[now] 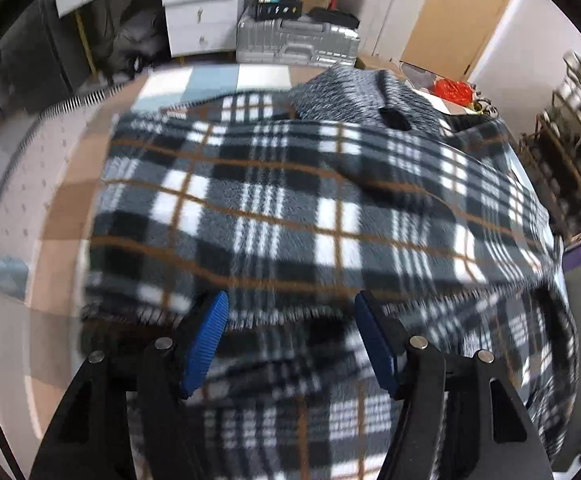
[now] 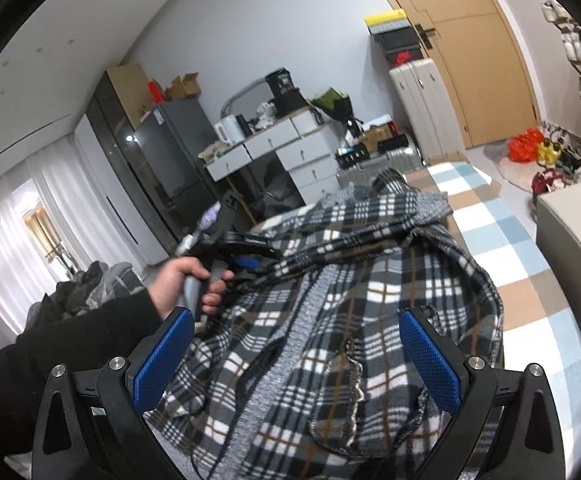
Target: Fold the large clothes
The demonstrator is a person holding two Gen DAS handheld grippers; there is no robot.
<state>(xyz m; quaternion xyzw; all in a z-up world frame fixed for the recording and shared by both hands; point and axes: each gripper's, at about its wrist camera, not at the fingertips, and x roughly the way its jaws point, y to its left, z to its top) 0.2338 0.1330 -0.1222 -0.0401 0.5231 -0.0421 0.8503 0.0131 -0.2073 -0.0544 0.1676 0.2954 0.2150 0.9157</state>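
Checkered bedspread (image 2: 502,224) carries the plaid garment (image 2: 330,300); left tool (image 1: 290,312) and right tool (image 2: 296,344) gape; drawers (image 2: 290,148) behind.

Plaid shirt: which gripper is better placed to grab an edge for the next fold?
Probably left. The left gripper is open, with the plaid shirt's hem between its fingers. The right gripper is also open, over the shirt's middle.
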